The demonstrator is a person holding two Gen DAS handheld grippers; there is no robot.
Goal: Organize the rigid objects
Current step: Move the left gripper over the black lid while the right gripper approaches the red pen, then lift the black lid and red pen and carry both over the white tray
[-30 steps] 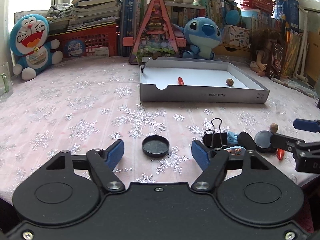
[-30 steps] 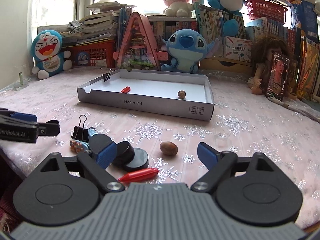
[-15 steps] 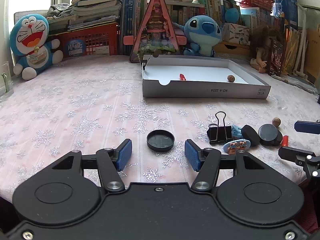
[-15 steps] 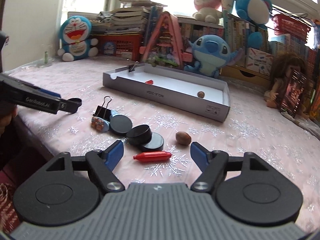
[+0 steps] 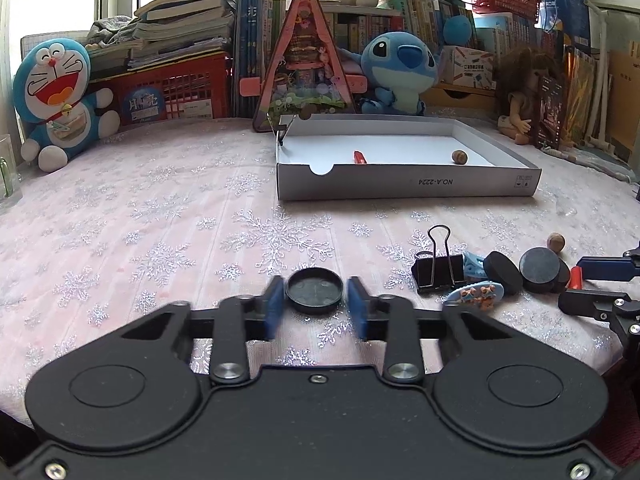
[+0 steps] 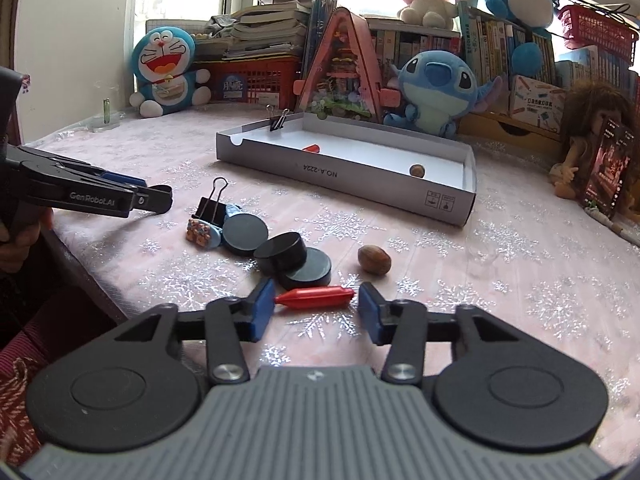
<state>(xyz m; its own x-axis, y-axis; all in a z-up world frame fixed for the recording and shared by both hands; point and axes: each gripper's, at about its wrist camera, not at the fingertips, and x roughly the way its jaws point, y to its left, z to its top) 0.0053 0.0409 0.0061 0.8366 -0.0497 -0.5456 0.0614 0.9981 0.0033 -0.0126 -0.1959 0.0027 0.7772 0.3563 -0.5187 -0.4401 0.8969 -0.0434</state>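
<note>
Closing now: left gripper (image 5: 314, 310) narrowing on the lone black cap (image 5: 314, 290), right gripper (image 6: 316, 308) narrowing on the red capsule (image 6: 314, 297), pads beside each but not clearly pressing. Waiting beyond: discs (image 6: 280, 254), nut (image 6: 374, 260), clip (image 6: 212, 206), hairclip (image 6: 202, 232). Already in the far box (image 6: 360, 176): only a capsule, nut and clip.

1. My left gripper (image 5: 315, 307) points down at a slant; its blue-padded jaws have just been closing, with the round black plastic lid (image 5: 314, 290) between them (the pads look blurred, a sliver of gap either side).
2. My right gripper (image 6: 316, 309) slants down likewise, jaws just closing around the red spindle-shaped plastic piece (image 6: 315, 297), the left pad at its tip.
</note>
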